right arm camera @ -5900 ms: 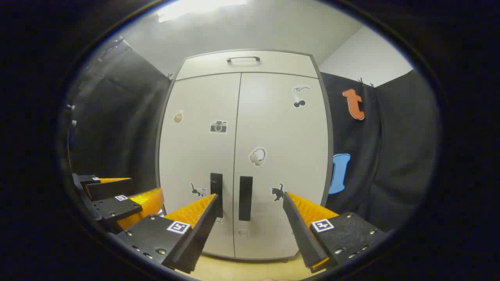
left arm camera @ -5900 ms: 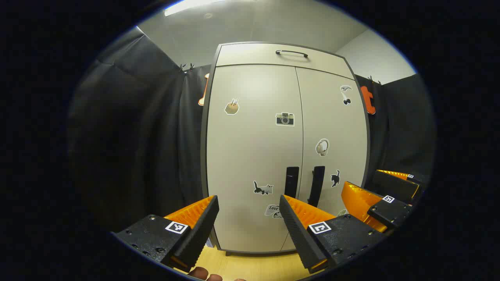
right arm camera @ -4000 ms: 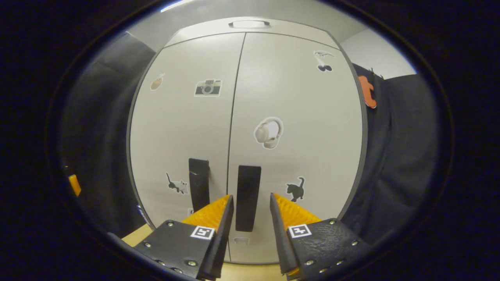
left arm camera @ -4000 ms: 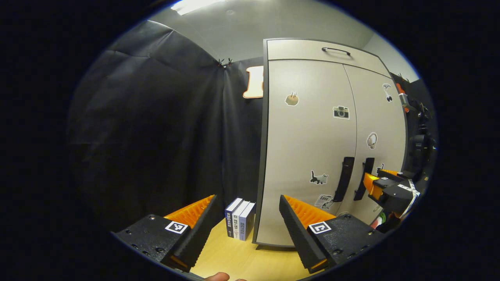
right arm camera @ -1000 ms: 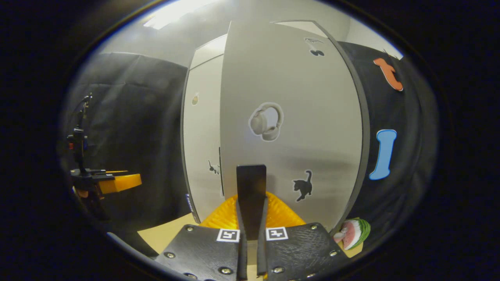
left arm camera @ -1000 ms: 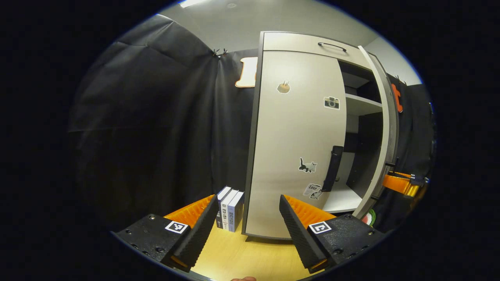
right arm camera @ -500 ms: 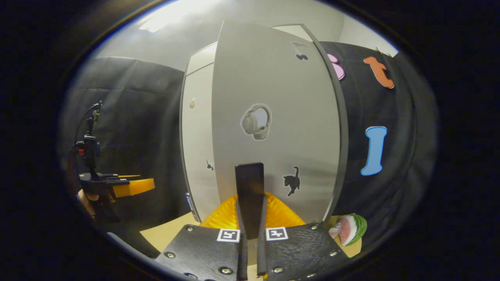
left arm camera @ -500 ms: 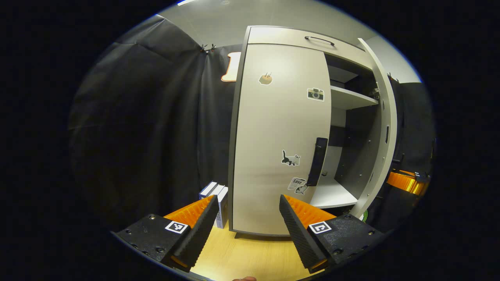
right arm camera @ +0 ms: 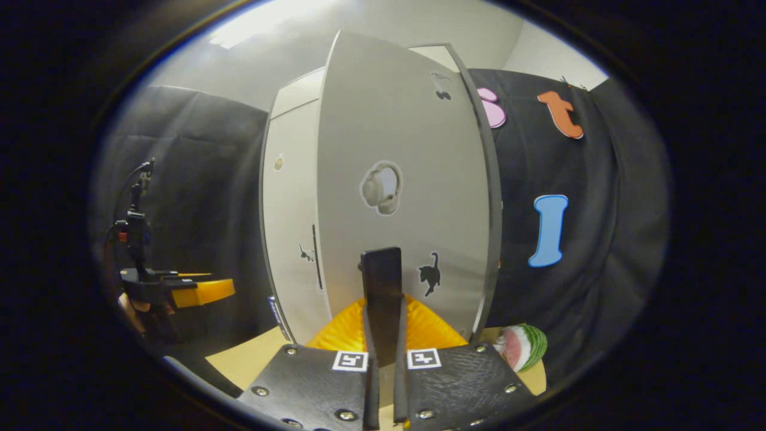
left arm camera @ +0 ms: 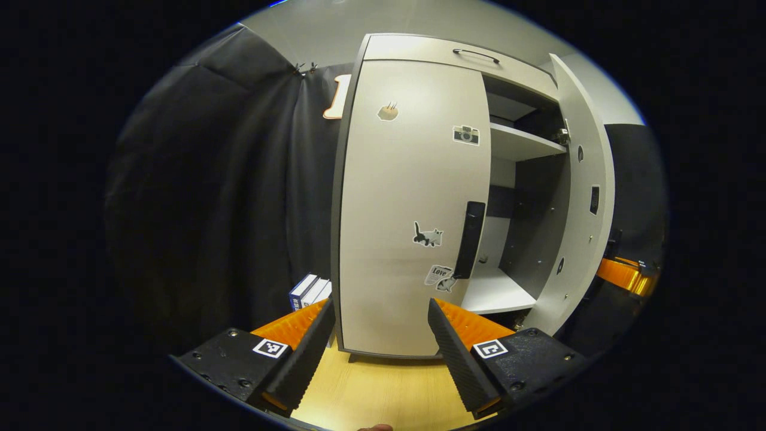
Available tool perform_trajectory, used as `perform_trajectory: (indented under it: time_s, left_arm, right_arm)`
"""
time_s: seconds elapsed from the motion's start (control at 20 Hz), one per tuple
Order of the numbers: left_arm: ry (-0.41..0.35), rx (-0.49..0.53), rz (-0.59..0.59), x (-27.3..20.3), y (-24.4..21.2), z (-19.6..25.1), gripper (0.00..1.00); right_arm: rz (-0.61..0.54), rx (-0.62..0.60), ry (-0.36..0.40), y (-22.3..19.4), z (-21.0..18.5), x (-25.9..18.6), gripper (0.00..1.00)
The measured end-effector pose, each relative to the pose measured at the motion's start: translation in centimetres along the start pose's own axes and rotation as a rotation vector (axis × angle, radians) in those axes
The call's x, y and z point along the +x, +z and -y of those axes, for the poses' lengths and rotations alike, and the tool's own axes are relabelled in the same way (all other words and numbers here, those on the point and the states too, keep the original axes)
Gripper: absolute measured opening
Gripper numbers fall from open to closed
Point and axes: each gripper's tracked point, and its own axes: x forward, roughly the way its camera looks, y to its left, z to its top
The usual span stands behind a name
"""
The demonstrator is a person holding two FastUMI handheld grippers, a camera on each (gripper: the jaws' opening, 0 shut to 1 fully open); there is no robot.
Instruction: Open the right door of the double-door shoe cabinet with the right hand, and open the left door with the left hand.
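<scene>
left gripper view: left tool spread wide, empty, now nearer the closed left door; its handle ungrasped | right gripper view: right tool clamped on right door handle; right door swung wider, left next.

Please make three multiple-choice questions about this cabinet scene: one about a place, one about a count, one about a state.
1. Where do the books stand?
A. beside the cabinet's left side
B. on the inner shelf
C. on top of the cabinet

2. How many stickers show on the left door in the left gripper view?
A. one
B. four
C. seven

3. What state is the right gripper in?
A. open, in free air
B. shut on the right door handle
C. shut on a book

Answers: 1 A, they stand on the floor by that side. 2 B, four separate stickers. 3 B, both fingers press the handle.
</scene>
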Motion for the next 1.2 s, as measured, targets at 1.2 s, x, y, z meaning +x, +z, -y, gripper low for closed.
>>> perform_trajectory:
  time_s: [1.2]
  left_arm:
    - [-0.17, 0.017, 0.053, 3.4, 1.4, 8.6, 0.97]
  right_arm:
    - [0.045, 0.026, -0.444, 0.7, 11.1, -6.8, 0.03]
